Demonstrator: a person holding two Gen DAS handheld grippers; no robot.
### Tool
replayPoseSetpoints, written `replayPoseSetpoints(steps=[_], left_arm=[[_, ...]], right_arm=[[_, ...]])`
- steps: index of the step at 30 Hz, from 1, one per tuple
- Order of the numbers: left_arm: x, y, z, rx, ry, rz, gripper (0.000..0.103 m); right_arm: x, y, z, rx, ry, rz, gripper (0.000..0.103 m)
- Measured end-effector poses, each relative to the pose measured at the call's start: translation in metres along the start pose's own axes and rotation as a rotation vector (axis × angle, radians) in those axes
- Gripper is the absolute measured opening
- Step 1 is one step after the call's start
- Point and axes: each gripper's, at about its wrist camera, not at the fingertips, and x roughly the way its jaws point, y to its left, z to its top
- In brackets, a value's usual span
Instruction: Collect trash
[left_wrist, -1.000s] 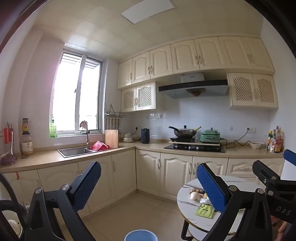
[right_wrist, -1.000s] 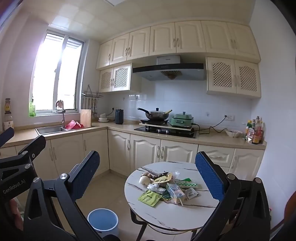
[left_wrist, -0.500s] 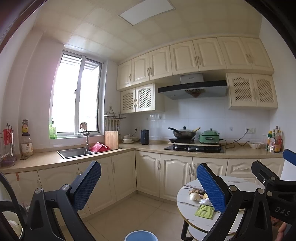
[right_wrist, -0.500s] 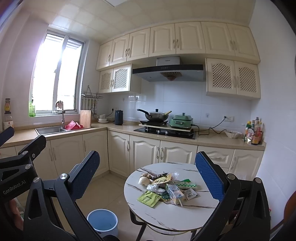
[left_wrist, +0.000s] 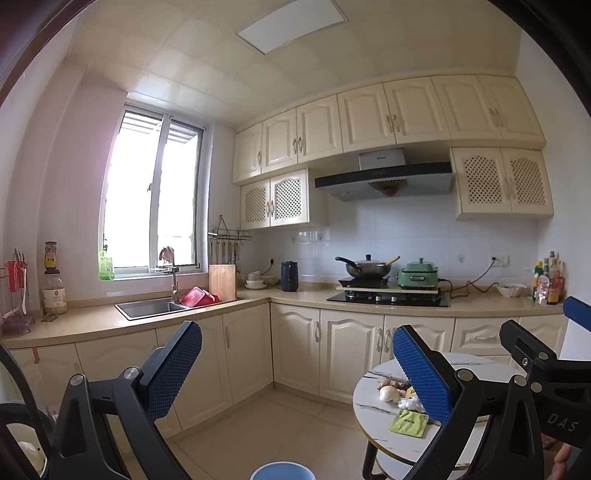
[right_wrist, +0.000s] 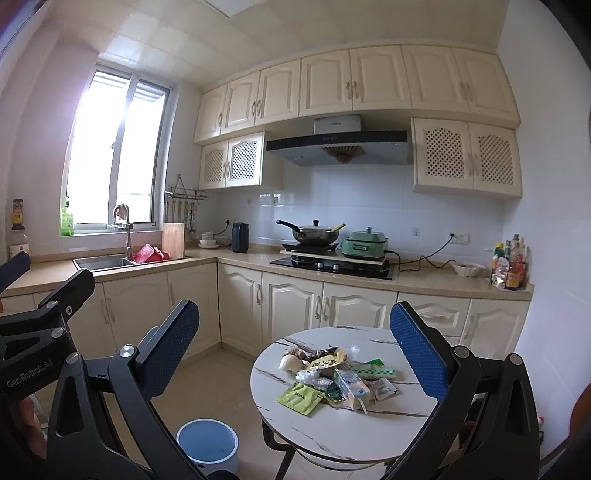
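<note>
Beside round table (right_wrist: 354, 435) legs: blue bin (right_wrist: 207, 441); trash pile (right_wrist: 332, 376) unobstructed, possibly wrappers; both grippers' jaws apart, empty.

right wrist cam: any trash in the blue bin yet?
No. The blue bin on the floor beside the round table looks empty inside, and the trash pile sits on the tabletop.

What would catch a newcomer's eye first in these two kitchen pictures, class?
Probably the heap of wrappers in the middle of the round marble table, with a bright green packet at its near edge. Next, the blue bin on the floor left of the table. Both open claws, left and right, frame the views, holding nothing.
</note>
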Motion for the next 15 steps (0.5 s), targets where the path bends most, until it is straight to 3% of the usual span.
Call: replayPoseSetpoints(steps=[15], left_arm=[[0.0002, -0.0030, -0.0004, 0.005, -0.006, 0.005, 0.102]], right_arm=[[-0.0022, -0.0014, -0.0006, 0.001, -0.008, 0.019, 0.103]])
